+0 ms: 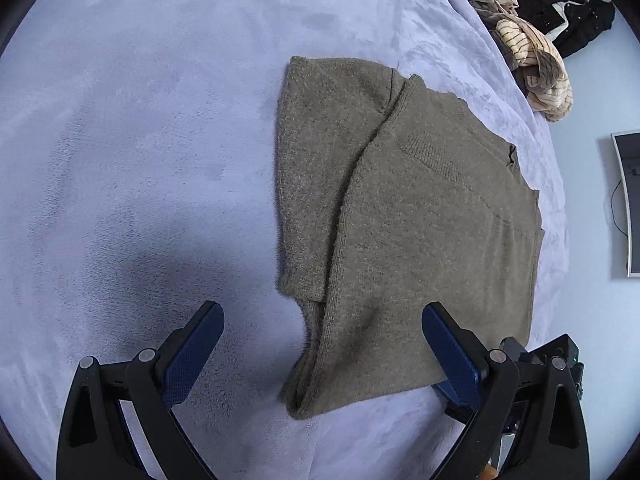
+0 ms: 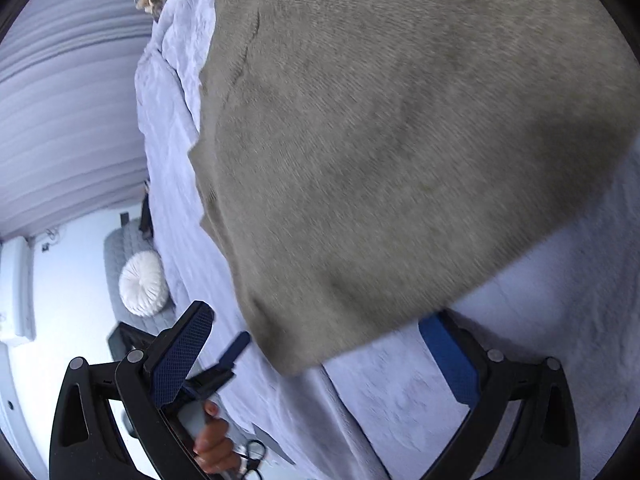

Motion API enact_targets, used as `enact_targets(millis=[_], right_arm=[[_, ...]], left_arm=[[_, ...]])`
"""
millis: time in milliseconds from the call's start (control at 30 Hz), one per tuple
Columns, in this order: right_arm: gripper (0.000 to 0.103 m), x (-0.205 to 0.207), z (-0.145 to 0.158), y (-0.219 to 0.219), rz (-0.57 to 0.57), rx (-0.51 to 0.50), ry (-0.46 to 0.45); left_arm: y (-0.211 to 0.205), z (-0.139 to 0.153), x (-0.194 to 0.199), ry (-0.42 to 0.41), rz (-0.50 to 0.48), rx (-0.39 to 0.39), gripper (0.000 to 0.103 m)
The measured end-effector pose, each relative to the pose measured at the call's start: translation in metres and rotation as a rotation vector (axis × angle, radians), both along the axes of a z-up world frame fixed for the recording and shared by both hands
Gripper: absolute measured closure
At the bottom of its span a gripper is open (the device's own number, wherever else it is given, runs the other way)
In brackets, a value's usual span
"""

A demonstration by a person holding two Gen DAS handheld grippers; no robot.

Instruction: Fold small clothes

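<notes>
A pale lavender fleece blanket (image 1: 140, 140) covers the bed and fills most of the left wrist view. On it lies the olive-grey knitted sweater (image 1: 420, 220), partly folded, with one side turned over the body. Its near corner rises off the blanket between the fingers of the left gripper (image 1: 322, 350). These fingers are spread wide and hold nothing. The right blue pad (image 1: 452, 356) hides a little of the sweater's lower edge.

In the right wrist view the sweater (image 2: 400, 140) is close and blurred, so its knit is hard to make out. The right gripper (image 2: 320, 360) is also spread apart and empty.

A striped cream and brown cloth (image 1: 536, 64) is bunched at the far edge of the bed, cut off at the top. A black garment (image 1: 576, 16) lies beyond it.
</notes>
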State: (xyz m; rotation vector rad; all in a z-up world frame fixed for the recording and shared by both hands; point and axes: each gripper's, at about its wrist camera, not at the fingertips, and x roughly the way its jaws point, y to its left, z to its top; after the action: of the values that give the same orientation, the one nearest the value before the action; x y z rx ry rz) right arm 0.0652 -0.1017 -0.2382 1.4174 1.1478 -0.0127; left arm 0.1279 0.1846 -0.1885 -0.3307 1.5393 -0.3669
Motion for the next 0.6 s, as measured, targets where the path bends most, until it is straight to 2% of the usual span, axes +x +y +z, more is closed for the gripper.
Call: enact_targets(millis=[133,200,233,267,300,333,500,600], right_arm=[[0.0,0.015,-0.008,0.009,-0.035,0.067,-0.028],[0.002,0.021,-0.015,0.015,-0.062,0.102,-0.012],[0.016,0.022,-0.019,0.016,-0.084,0.134,-0.01],[0.035,0.023,-0.022,0.017,-0.103,0.173,-0.01],[0.082,0.026,-0.025,0.018,-0.111,0.2,0.004],[0.093,0.027,-0.024,0.018,-0.115,0.216,0.002],[0.094,0.035,0.01,0.009,-0.095,0.244,-0.153],[0.094,0.038,0.02,0.006,-0.069,0.247,-0.18]], left_arm=[[-0.001,-0.009,0.006,0.025,0.009,-0.062,0.003],[-0.003,-0.014,0.012,0.041,0.015,-0.111,0.003],[-0.003,-0.016,0.014,0.047,0.016,-0.131,0.003],[-0.003,-0.017,0.016,0.05,0.016,-0.145,0.003],[-0.004,-0.019,0.018,0.056,0.016,-0.161,0.003],[-0.004,-0.021,0.021,0.066,0.019,-0.185,0.003],[-0.013,-0.033,0.032,0.141,0.034,-0.339,0.003],[-0.029,-0.038,0.041,0.155,0.045,-0.386,0.003]])
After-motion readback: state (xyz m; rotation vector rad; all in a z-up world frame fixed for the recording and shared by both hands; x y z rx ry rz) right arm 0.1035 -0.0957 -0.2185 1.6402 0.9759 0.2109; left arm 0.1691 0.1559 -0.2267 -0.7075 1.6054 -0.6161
